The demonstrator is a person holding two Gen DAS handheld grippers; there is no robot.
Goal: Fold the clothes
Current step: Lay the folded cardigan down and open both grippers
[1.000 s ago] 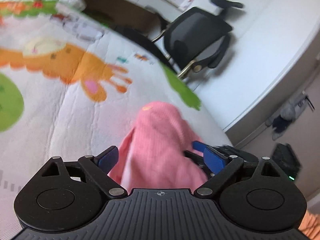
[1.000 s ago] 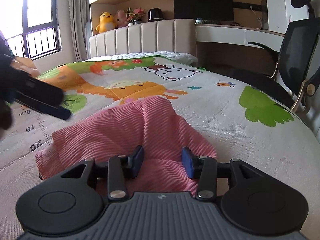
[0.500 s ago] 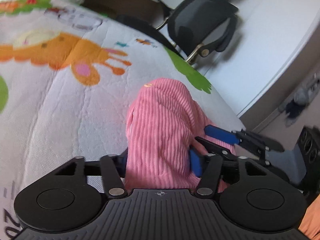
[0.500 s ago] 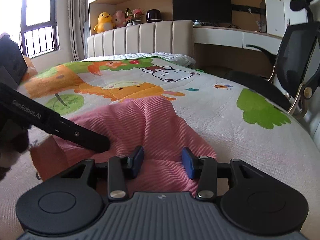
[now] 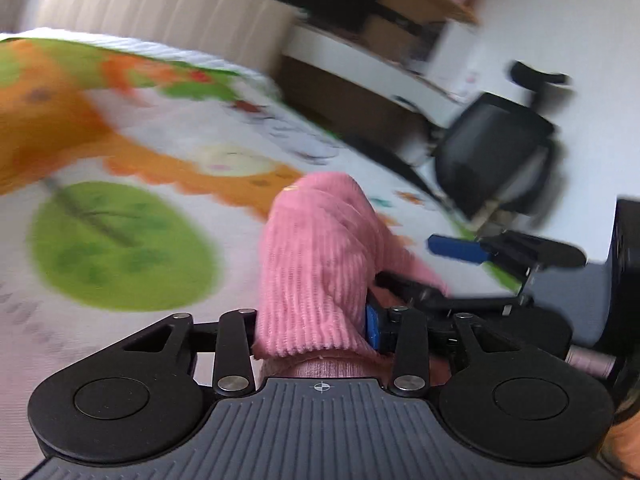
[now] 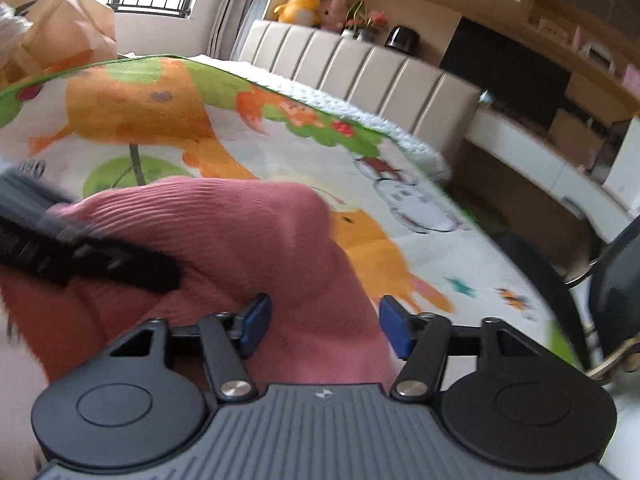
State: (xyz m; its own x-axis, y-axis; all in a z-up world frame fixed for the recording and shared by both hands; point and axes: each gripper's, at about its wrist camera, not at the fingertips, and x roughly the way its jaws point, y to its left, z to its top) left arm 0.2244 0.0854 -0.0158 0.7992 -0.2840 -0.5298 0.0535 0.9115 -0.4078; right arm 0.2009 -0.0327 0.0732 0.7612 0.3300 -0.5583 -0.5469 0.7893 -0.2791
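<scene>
a bedroom with a padded headboard [image 6: 360, 68], plush toys on the shelf above it, a desk along the wall and a black office chair [image 5: 492, 168] beside the bed. the bed's cartoon-print quilt [image 6: 248, 148] serves as the folding place. on it lies a pink ribbed garment [image 6: 248, 232], bunched rather than flat, one end gathered up toward both cameras.

the left tongs [image 5: 312, 320] are closing on a thick fold of the pink cloth, which fills the gap between the pads and rises in a hump in front of them; the pads look pressed into the fabric. the right tongs [image 6: 324, 324] are opening, their blue pads standing clear of the cloth that lies between and beneath them, so they appear to be letting go. each tool shows in the other's view, close alongside over the garment.

judged from this, the work is in mid-fold: one hand carrying an edge across while the other releases its hold. the next move likely calls for the left tongs to lay the gathered end down squarely over the rest, and for the right tongs to clear the cloth without dragging it, then smooth or take a fresh edge.
</scene>
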